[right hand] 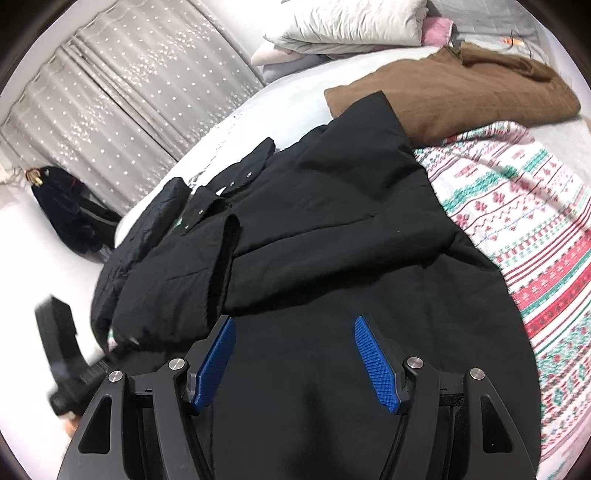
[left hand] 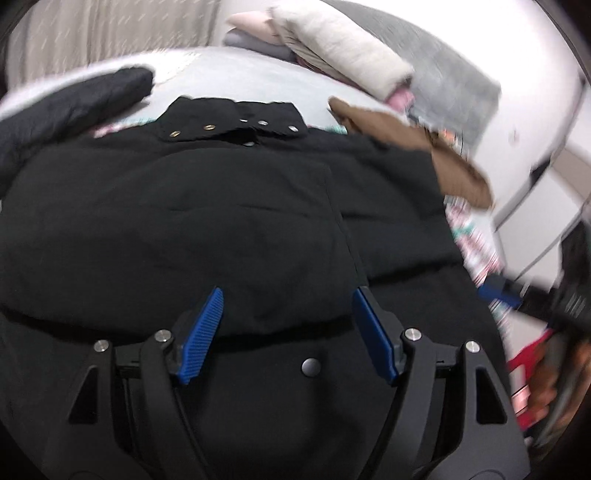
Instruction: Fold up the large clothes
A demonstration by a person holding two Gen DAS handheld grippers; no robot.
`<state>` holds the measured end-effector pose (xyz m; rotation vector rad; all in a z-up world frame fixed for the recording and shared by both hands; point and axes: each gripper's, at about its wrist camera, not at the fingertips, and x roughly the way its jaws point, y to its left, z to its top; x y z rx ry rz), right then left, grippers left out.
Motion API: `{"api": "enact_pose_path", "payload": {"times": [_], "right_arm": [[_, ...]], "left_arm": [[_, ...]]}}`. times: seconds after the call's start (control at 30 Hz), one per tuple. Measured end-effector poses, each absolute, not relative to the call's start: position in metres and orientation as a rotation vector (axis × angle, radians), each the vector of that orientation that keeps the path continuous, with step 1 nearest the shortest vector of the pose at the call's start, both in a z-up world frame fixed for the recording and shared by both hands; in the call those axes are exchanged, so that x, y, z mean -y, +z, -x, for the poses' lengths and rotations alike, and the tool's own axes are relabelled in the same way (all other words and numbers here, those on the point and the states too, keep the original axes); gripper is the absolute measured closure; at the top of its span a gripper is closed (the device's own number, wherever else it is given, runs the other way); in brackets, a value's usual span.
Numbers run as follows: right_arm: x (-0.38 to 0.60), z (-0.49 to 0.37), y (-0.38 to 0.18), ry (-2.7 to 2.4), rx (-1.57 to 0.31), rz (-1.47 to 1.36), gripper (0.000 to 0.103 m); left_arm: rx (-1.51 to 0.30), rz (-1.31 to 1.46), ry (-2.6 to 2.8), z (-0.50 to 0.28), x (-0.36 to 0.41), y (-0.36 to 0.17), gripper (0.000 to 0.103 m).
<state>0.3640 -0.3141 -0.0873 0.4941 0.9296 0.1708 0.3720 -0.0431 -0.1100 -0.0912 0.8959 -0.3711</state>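
A large black padded coat (left hand: 229, 221) lies spread on the bed, collar with metal snaps (left hand: 236, 123) at the far end. In the right wrist view the coat (right hand: 332, 229) has one sleeve folded across its front and the other sleeve (right hand: 147, 229) hanging off the left edge. My left gripper (left hand: 288, 295) is open and empty just above the coat's lower part. My right gripper (right hand: 293, 325) is open and empty above the coat's hem. The right gripper (left hand: 498, 291) shows blurred at the right of the left wrist view; the left gripper (right hand: 59, 354) shows blurred at the lower left of the right wrist view.
A patterned red, green and white blanket (right hand: 524, 236) covers the bed under the coat. A brown garment (right hand: 461, 88) lies beyond the coat. Folded bedding and pillows (right hand: 351, 22) are stacked at the head. A grey curtain (right hand: 129, 92) and a dark bag (right hand: 70, 214) stand at the left.
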Motion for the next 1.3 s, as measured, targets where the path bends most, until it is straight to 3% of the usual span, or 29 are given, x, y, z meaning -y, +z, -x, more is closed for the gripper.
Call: {"api": "enact_pose_path", "payload": {"times": [0.3, 0.37, 0.4, 0.43, 0.5, 0.77, 0.97, 1.07, 1.13, 1.27, 1.3], "right_arm": [[0.314, -0.368, -0.091, 0.164, -0.939, -0.500, 0.035], [0.315, -0.368, -0.092, 0.161, -0.940, -0.509, 0.035], [0.317, -0.368, -0.092, 0.160, -0.941, -0.513, 0.035], [0.318, -0.368, -0.091, 0.161, -0.940, -0.514, 0.035], [0.320, -0.367, -0.090, 0.163, -0.937, -0.512, 0.035], [0.328, -0.367, -0.089, 0.143, -0.935, -0.524, 0.035], [0.327, -0.369, -0.091, 0.141, -0.937, -0.527, 0.035], [0.325, -0.368, -0.092, 0.144, -0.943, -0.507, 0.035], [0.326, -0.367, -0.093, 0.129, -0.947, -0.475, 0.035], [0.330, -0.364, -0.093, 0.123, -0.951, -0.469, 0.035], [0.330, -0.363, -0.093, 0.124, -0.952, -0.470, 0.035]], "left_arm": [[-0.876, -0.333, -0.271, -0.366, 0.141, -0.127, 0.031], [-0.880, -0.301, -0.223, -0.375, 0.139, -0.125, 0.053], [-0.882, -0.285, -0.212, -0.378, 0.136, -0.124, 0.076], [-0.901, -0.236, -0.251, -0.383, 0.133, -0.120, 0.088], [-0.891, -0.203, -0.261, -0.385, 0.129, -0.114, 0.090], [-0.809, 0.050, -0.333, -0.395, 0.107, -0.083, 0.091], [-0.962, 0.132, -0.294, -0.418, 0.123, -0.131, 0.089], [-0.986, 0.213, -0.365, -0.419, 0.111, -0.136, 0.084], [-1.041, 0.317, -0.404, -0.420, 0.094, -0.127, 0.069], [-0.975, 0.358, -0.444, -0.397, 0.057, -0.092, 0.064], [-0.964, 0.366, -0.452, -0.393, 0.049, -0.087, 0.058]]}}
